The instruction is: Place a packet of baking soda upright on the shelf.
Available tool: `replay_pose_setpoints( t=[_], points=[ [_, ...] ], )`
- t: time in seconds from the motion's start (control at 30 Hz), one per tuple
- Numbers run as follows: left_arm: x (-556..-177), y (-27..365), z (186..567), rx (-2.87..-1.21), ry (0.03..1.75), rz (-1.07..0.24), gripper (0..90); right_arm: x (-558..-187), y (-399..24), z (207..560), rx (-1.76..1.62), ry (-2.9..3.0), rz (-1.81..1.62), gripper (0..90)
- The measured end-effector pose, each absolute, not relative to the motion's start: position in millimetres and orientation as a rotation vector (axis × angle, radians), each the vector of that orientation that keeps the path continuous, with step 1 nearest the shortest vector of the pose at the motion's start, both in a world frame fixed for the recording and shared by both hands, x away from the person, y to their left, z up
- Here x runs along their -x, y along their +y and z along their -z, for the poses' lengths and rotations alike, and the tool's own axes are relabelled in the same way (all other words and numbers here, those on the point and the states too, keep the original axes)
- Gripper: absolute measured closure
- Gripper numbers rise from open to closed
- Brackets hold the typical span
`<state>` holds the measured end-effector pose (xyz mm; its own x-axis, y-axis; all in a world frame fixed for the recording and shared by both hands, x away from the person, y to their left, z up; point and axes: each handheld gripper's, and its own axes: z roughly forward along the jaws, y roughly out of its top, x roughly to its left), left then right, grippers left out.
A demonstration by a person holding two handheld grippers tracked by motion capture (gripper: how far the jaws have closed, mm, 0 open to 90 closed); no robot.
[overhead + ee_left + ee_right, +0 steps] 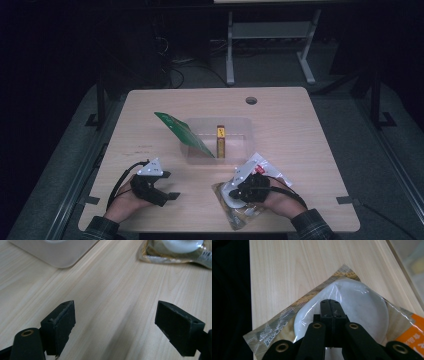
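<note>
The right gripper [329, 305], jaws pinched together on the film of the packet [342, 305] at the bench's [300, 130] near edge, seems mid-pickup; next comes carrying it to the bin [240, 150]. The left gripper [115, 325] rests open, empty.

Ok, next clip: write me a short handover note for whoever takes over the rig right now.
Left gripper: open, nothing between the jaws, low over the table's near left.
Right gripper: jaws shut together over the clear food packet, which holds a white round item; whether they pinch the film I cannot tell.
The packet lies at the near right of the wooden table, just in front of the clear plastic bin.
In the bin: a small yellow box on end; a green flat packet leans on its left rim.
Done: two items at the bin.
Left, probably: get the food packet into the bin.
</note>
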<state>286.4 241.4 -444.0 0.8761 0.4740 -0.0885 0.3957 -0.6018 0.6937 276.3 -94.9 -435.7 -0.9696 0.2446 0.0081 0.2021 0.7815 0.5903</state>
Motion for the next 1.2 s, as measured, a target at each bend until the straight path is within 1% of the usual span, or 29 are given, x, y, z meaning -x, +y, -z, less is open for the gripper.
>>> replay_pose_setpoints(
  t=[0.27, 0.4, 0.43, 0.6, 0.67, 0.7, 0.87, 1.03, 1.1, 1.2],
  points=[
    [-284.5, 237.3, 440.9, -2.261, 0.597, -0.125, 16.2, -272.2, -78.5, 436.8, -0.324, 2.883, -0.971, 89.7],
    [-283.2, 231.3, 439.2, -2.242, 0.582, -0.112, 16.2, -273.9, -91.4, 433.2, -0.392, 2.836, -1.039, 89.6],
    [-283.4, 228.9, 438.8, -2.236, 0.574, -0.104, 16.2, -273.9, -94.9, 431.6, -0.426, 2.828, -1.055, 88.2],
    [-285.0, 215.6, 436.3, -2.224, 0.549, -0.087, 16.2, -272.8, -122.7, 424.4, -0.606, 2.735, -1.103, 73.5],
    [-286.1, 207.3, 434.7, -2.222, 0.535, -0.082, 16.2, -271.1, -133.1, 422.1, -0.684, 2.697, -1.127, 65.4],
    [-286.7, 201.4, 434.4, -2.211, 0.527, -0.079, 16.2, -270.5, -136.8, 421.2, -0.711, 2.685, -1.139, 63.7],
    [-288.8, 174.4, 432.6, -2.216, 0.479, -0.046, 16.2, -265.8, -162.8, 417.0, -0.817, 2.582, -1.175, 49.3],
    [-294.3, 145.1, 433.5, -2.219, 0.407, -0.029, 16.2, -262.3, -182.9, 416.1, -0.903, 2.493, -1.221, 38.7],
    [-296.9, 132.7, 436.4, -2.227, 0.392, 0.002, 18.6, -260.8, -188.7, 416.0, -0.925, 2.470, -1.229, 36.3],
    [-300.4, 114.4, 441.1, -2.245, 0.390, 0.028, 18.7, -259.4, -195.3, 417.0, -0.944, 2.448, -1.239, 33.5]
  ],
)
